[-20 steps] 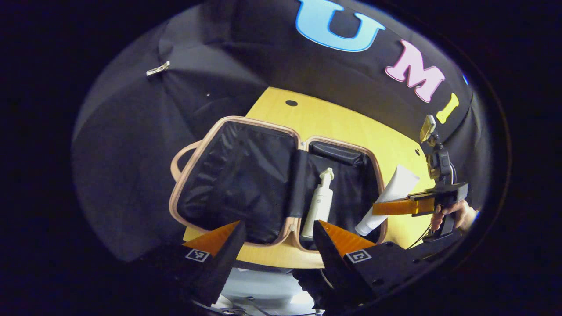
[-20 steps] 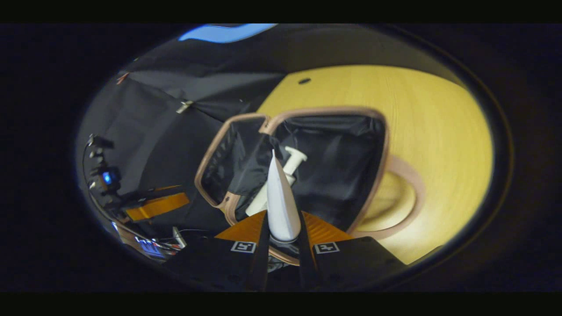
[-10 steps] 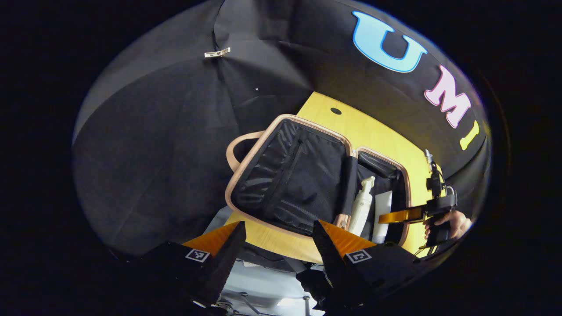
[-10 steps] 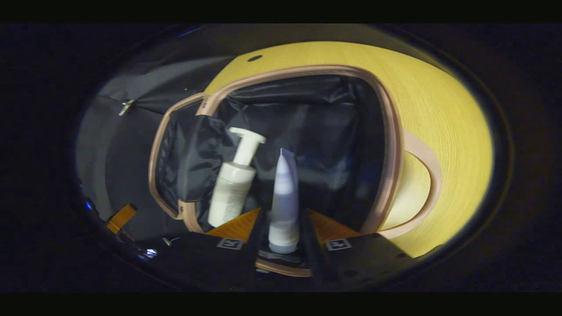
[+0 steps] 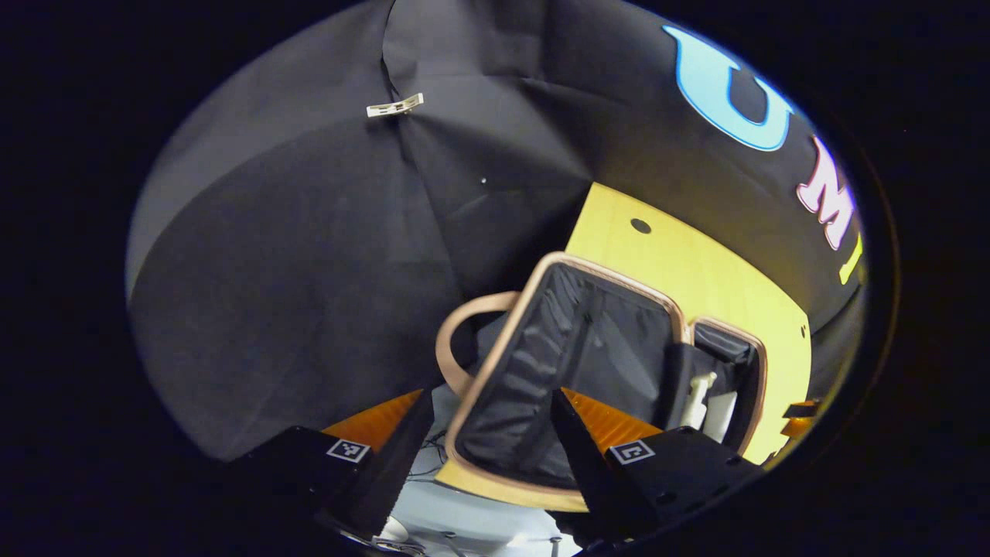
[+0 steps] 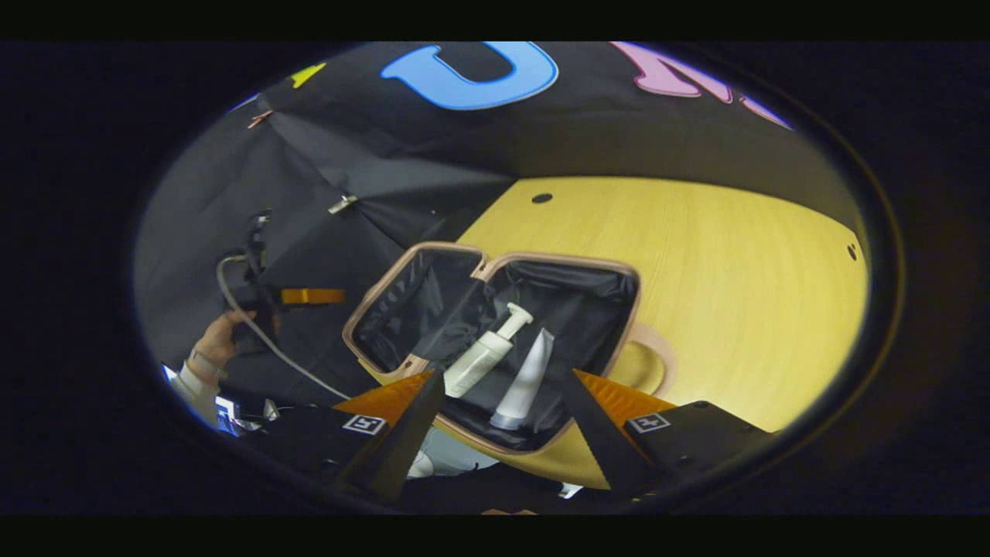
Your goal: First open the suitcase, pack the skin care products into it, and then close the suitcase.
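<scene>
With the pump bottle and tube lying side by side in the open suitcase on the tabletop, both the right claw and left claw gape empty, the left nearer the lid half to be swung shut.

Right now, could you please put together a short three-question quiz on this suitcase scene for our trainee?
1. True or false: the suitcase lies open on the yellow table.
2. Which skin care products lie inside it?
A. a pump bottle and a tube
B. two jars
C. one tube alone
3. Fill in: the right gripper is ____, with nothing between its fingers.

Key:
1. True.
2. A: the pump bottle and the white tube lie side by side in the same half.
3. Open.
</scene>
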`<state>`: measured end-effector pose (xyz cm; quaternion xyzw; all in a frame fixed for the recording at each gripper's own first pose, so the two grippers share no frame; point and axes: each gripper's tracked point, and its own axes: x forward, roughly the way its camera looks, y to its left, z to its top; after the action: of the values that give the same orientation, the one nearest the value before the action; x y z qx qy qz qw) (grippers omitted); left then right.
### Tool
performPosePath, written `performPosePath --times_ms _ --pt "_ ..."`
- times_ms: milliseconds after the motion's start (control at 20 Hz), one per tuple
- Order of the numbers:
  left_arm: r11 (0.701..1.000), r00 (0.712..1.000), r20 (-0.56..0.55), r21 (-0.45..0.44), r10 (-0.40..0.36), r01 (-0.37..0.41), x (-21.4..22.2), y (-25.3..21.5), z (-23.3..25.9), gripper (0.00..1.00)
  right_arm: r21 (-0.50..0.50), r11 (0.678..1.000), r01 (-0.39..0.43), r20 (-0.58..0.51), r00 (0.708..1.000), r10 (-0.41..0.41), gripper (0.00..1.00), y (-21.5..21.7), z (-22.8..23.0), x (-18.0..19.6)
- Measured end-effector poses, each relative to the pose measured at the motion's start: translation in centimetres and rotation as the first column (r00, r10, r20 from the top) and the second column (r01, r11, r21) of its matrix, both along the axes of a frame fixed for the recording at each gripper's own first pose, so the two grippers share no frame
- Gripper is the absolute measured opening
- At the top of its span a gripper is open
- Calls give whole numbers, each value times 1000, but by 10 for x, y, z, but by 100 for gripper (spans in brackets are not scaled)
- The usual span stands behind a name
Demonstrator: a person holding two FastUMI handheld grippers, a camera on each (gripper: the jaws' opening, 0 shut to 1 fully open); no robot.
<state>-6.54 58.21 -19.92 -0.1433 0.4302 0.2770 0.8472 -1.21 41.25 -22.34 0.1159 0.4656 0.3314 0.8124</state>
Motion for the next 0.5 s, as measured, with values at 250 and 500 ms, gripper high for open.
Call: performPosePath --times_ms 250,500 --pt "1000 992 -126 19 0 3 32 61 -36 96 -52 997 52 72 996 -49 96 -50 10 -13" --pt "997 958 -285 -72 15 -37 33 87 -107 89 -103 987 120 42 992 -116 96 -81 4 -17"
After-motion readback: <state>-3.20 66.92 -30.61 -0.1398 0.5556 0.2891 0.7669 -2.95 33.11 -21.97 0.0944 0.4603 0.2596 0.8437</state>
